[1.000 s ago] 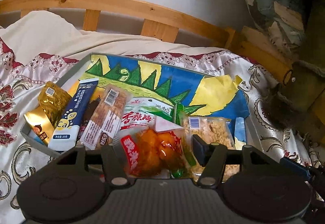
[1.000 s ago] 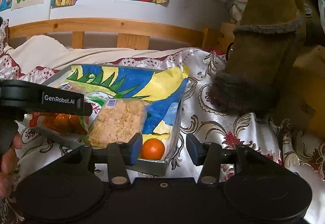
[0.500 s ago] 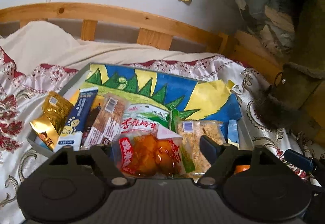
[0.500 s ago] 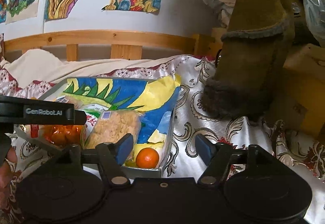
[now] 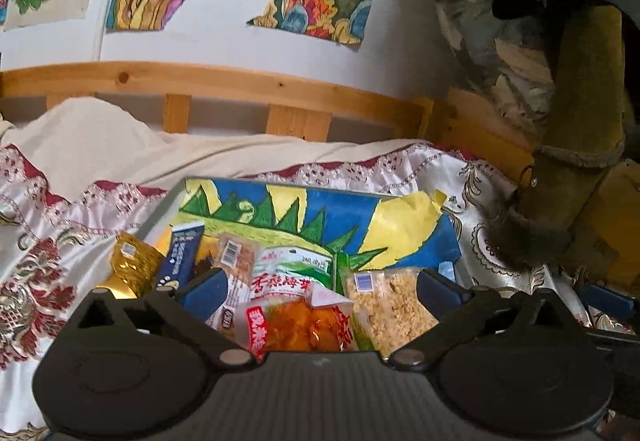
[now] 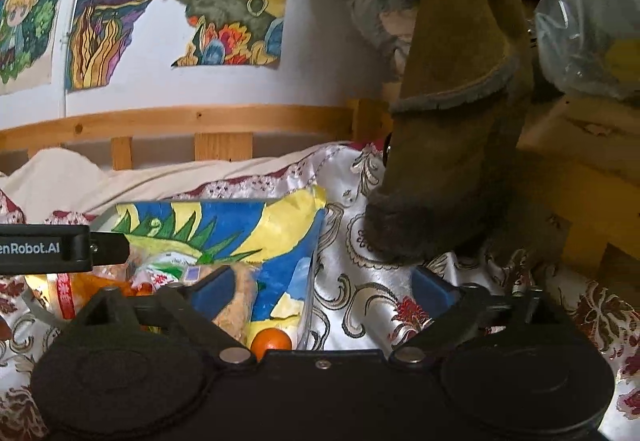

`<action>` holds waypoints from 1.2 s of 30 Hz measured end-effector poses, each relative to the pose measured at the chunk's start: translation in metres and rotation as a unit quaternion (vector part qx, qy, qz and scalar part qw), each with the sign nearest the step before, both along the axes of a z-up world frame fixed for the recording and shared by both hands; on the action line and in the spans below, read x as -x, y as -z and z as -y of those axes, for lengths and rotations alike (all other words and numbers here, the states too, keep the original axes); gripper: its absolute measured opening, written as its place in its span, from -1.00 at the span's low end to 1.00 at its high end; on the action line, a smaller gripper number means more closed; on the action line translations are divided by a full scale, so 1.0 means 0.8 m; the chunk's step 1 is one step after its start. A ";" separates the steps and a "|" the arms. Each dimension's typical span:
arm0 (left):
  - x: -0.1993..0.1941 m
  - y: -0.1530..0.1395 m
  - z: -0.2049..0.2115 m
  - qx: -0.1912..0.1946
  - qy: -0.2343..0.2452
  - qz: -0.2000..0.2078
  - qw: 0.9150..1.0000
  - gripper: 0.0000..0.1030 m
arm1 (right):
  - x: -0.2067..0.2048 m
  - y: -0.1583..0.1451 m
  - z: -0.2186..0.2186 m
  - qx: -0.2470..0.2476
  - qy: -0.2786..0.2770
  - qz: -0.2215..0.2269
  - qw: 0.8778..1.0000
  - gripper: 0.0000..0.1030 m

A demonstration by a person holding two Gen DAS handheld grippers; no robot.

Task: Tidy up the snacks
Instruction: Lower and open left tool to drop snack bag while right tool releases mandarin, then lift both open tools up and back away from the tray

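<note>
Both my left tongs (image 5: 320, 287) and right tongs (image 6: 322, 287) gape empty, low in frame, over the snack tray (image 5: 172, 201).

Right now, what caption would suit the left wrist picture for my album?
Open left claw over a tray of snacks: orange pack, crumbly pack, gold pouch.
</note>
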State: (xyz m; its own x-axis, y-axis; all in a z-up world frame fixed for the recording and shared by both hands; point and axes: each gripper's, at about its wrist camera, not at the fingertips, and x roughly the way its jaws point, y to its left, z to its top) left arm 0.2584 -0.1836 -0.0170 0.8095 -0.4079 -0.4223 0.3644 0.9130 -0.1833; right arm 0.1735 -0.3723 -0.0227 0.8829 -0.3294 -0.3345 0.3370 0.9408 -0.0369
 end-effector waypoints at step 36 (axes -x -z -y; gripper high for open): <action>0.152 -0.061 -0.105 -0.046 -0.082 0.084 0.992 0.99 | 0.132 -0.072 -0.064 -0.028 -0.024 0.088 0.995 0.99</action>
State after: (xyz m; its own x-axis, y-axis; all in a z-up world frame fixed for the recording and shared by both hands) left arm 0.1366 -0.0993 0.0318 0.9239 -0.2312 -0.3048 0.2282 0.9725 -0.0460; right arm 0.0675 -0.3215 0.0352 0.9436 -0.2712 -0.1899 0.2889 0.9547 0.0719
